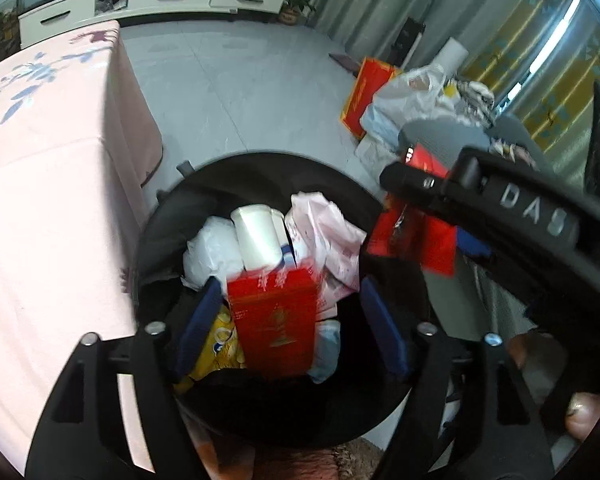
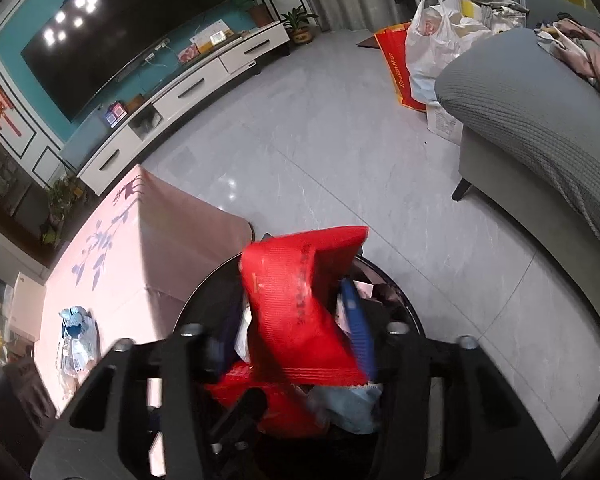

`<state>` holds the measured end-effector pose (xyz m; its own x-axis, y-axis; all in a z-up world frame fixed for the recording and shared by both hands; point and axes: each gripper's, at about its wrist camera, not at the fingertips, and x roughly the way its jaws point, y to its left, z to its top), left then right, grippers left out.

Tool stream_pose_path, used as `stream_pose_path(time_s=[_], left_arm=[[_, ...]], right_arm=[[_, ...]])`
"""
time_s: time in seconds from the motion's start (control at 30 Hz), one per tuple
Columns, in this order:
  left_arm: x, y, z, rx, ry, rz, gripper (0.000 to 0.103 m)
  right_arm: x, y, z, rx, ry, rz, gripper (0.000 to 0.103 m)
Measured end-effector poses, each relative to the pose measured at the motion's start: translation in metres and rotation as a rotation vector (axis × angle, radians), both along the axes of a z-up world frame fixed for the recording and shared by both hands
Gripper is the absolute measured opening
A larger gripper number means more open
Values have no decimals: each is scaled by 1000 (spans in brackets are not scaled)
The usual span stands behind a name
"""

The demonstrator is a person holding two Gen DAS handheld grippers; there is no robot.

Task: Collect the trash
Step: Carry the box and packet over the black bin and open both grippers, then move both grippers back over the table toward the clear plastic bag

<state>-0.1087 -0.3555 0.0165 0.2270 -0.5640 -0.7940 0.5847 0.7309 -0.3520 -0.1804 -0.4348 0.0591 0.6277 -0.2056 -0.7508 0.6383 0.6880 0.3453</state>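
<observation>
The left gripper hangs over a black trash bin, its jaws spread wide. Between the blue pads stands a red box with gold print too blurred to read. It looks free of both pads: a gap shows on each side, and its lower end sits among the rubbish in the bin. No earlier picture is given, so only the spread stance can be told.

Under and beside the red box lie a yellow wrapper, a pale blue mask-like scrap, a white carton, crumpled white plastic and a pink printed bag.

The right gripper is over the same bin, jaws partly spread. A bent red packet stands between them, its right edge against or just in front of the right blue pad; the left pad is dark and blurred, so I cannot tell whether it touches. The packet's dark lettering cannot be read. In the left wrist view the right gripper's black body bears raised letters reading "DAS", and the red packet shows beneath it at the bin's right rim.

Beside the bin, on the left, stands a bench under a pink cloth with a blue flower pattern; a bluish bundle lies on it. Further off, across grey floor tiles, a grey sofa is on the right, with a white plastic bag and a red bag printed "JinJianNan", as far as it can be made out. Farthest are a white TV cabinet and a dark television.
</observation>
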Motion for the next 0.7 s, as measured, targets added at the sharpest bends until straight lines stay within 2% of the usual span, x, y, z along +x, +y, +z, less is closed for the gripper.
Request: stream_pose_path(time_s=[0.1, 0.17, 0.33, 0.37, 0.4, 0.57, 0.7], left_arm=[[3, 16, 13, -17, -36, 32, 86], [8, 32, 23, -30, -53, 60, 90], [26, 87, 48, -46, -91, 158, 96], [30, 100, 52, -43, -103, 183, 97], [37, 114, 59, -37, -118, 208, 98], [67, 185, 80, 15, -189, 326, 99], [98, 253, 88, 51, -256, 488, 99]], right_arm=[[-1, 4, 8, -12, -31, 9, 80], [-2, 10, 15, -36, -57, 16, 85], [3, 23, 25, -45, -99, 53, 86], [6, 26, 27, -53, -103, 60, 89], [8, 30, 28, -64, -106, 67, 93], [24, 54, 36, -110, -134, 92, 98], [39, 71, 37, -124, -190, 116, 99]])
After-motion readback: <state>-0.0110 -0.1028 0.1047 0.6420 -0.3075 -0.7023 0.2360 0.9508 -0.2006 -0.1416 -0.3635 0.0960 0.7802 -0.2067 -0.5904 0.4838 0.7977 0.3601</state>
